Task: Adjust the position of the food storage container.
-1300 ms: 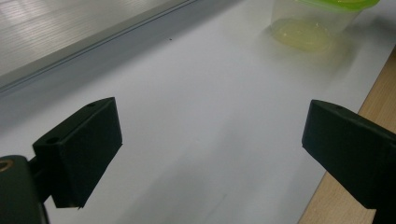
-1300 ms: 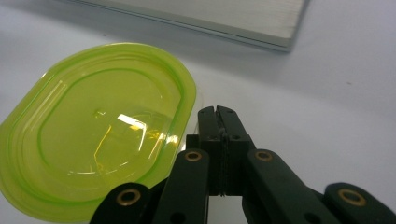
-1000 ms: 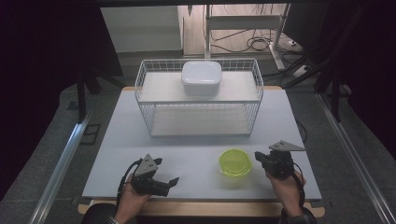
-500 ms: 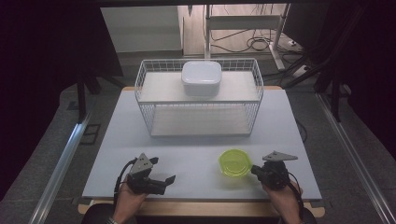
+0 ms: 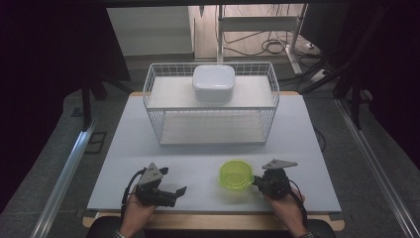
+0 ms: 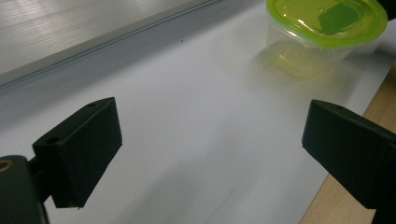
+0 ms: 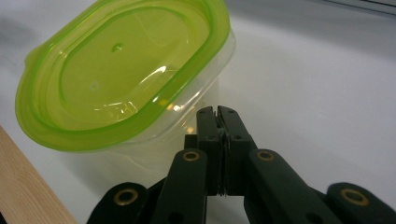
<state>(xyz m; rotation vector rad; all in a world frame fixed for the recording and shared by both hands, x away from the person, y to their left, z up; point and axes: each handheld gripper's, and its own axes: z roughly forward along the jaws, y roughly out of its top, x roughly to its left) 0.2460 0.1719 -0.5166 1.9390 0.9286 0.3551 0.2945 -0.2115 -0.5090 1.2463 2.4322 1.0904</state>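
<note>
white worktop (image 5: 148, 153) carries a clear lime-lidded plastic tub (image 5: 236, 174); right gripper (image 5: 257, 182) fingers pressed together beside it, perhaps for nudging; left gripper (image 5: 181, 190) fingers spread, idle.

This was a lab or test room, not a home: dark curtains hung around a white-topped counter (image 5: 148, 148), metal rails (image 5: 64, 173) ran along the grey floor beside it, and loose cables (image 5: 277, 47) lay beyond its far edge.
</note>
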